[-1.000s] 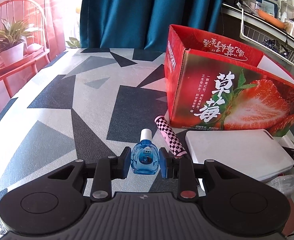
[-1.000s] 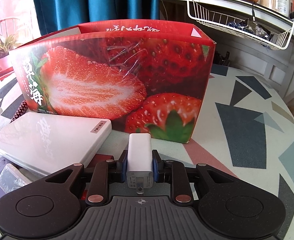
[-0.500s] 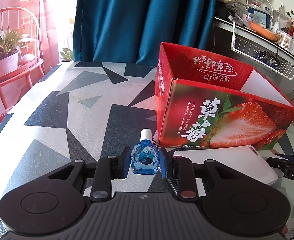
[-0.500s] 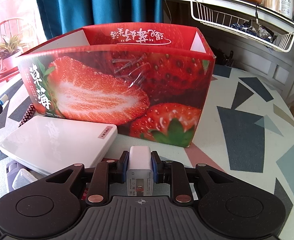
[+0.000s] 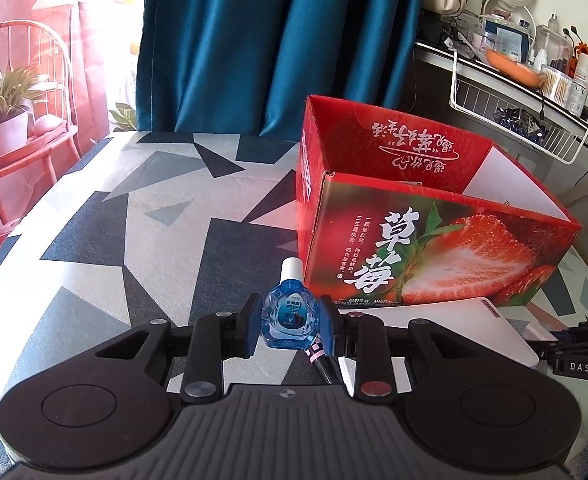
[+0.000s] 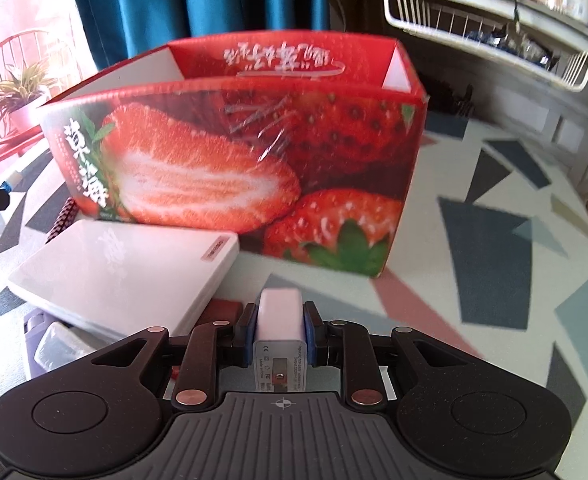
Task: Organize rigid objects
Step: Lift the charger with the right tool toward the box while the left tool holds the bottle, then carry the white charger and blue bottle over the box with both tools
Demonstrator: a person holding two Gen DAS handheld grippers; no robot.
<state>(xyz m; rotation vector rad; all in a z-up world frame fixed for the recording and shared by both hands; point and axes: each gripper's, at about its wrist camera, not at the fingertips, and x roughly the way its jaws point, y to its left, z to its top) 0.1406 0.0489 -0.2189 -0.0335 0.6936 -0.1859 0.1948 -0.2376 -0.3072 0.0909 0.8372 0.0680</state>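
One blue eye-drop bottle [image 5: 290, 316], upright, was pinched in the left gripper [image 5: 290, 330] above the patterned table [image 5: 134, 240]. One white charger plug [image 6: 280, 324] was clamped in the right gripper [image 6: 280, 334]. One open strawberry box [image 6: 234, 160] stood ahead; one white flat case [image 6: 122, 276] and one checkered tube [image 6: 64, 218] lay beside it.

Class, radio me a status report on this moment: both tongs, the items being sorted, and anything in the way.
Left tongs shut on blue dropper bottle. Right tongs shut on white charger. Strawberry box ahead, open-topped. White flat case lies before it.
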